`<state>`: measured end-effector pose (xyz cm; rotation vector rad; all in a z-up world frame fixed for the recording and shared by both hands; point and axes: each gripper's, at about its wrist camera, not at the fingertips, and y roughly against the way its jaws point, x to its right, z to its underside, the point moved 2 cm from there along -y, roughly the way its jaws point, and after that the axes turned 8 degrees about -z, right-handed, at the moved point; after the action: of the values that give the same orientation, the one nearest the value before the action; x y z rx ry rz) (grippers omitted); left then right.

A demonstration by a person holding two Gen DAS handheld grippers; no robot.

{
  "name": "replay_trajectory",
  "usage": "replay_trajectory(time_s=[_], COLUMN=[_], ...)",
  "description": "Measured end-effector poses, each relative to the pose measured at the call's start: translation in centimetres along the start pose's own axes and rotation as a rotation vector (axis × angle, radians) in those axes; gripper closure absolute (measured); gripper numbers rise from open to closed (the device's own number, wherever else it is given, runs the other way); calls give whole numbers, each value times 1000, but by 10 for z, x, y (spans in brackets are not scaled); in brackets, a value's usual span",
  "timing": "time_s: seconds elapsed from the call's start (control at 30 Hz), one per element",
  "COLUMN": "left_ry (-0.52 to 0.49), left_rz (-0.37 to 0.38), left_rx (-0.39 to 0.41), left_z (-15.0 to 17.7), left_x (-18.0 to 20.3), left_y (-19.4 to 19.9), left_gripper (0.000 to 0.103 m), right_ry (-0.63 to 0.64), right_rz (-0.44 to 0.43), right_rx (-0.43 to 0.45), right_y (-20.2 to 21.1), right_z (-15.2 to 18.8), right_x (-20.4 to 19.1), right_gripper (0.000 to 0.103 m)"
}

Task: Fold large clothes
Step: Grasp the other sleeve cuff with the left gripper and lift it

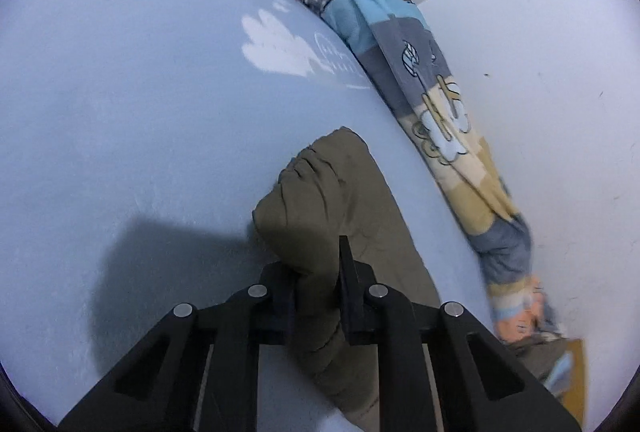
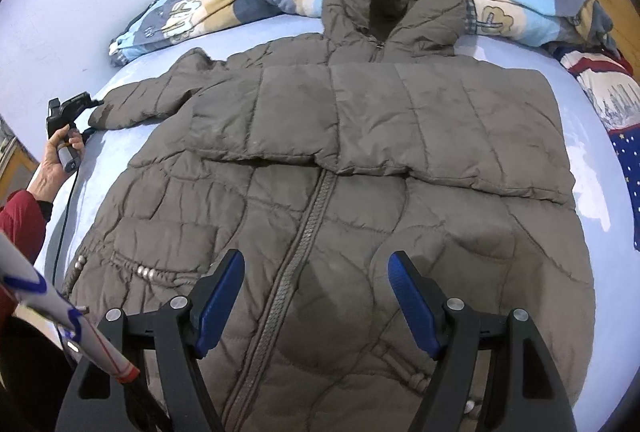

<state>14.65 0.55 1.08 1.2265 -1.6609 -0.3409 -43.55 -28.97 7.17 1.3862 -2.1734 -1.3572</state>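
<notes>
An olive-brown puffer jacket [image 2: 328, 160] with a hood lies front up on the pale blue bed sheet [image 2: 600, 232], its zipper running down the middle. One sleeve is folded flat across the chest. The other sleeve [image 2: 152, 96] stretches out to the left. A hand holds my left gripper [image 2: 74, 108] at that sleeve's cuff. In the left wrist view the left gripper [image 1: 318, 280] is shut on the bunched sleeve end [image 1: 316, 200]. My right gripper [image 2: 318, 296] hovers open over the jacket's lower front, its blue pads [image 2: 220, 296] wide apart with nothing between them.
A rolled patterned blanket [image 1: 436, 112] lies along the white wall behind the bed; the right wrist view shows the blanket [image 2: 224, 8] behind the hood. A star-print cloth [image 2: 616, 120] lies at the right edge. A white stick with a red tip [image 2: 80, 336] crosses the lower left.
</notes>
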Motion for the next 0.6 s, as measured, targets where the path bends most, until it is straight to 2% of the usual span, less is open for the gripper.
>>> replay_trajectory(time_s=[0.1,0.27,0.43,0.6], left_ry=[-77,-179,-298,-440], left_rz=[-21,30,145,233], left_rx=[45,113,174,216], left_z=[-1,-3,13,53], left_x=[18,63,135,217], left_y=[17,68,145,218], left_gripper=[88,88,88,88], right_ry=[-39,-116,-192,-274], right_rz=[20,55,178,299], right_rx=[20,101,184,244], right_y=[3,25,51,76], right_z=[-3,-11,-20,-25], right_x=[9,28,54,88], right_gripper=[24,24,24,24])
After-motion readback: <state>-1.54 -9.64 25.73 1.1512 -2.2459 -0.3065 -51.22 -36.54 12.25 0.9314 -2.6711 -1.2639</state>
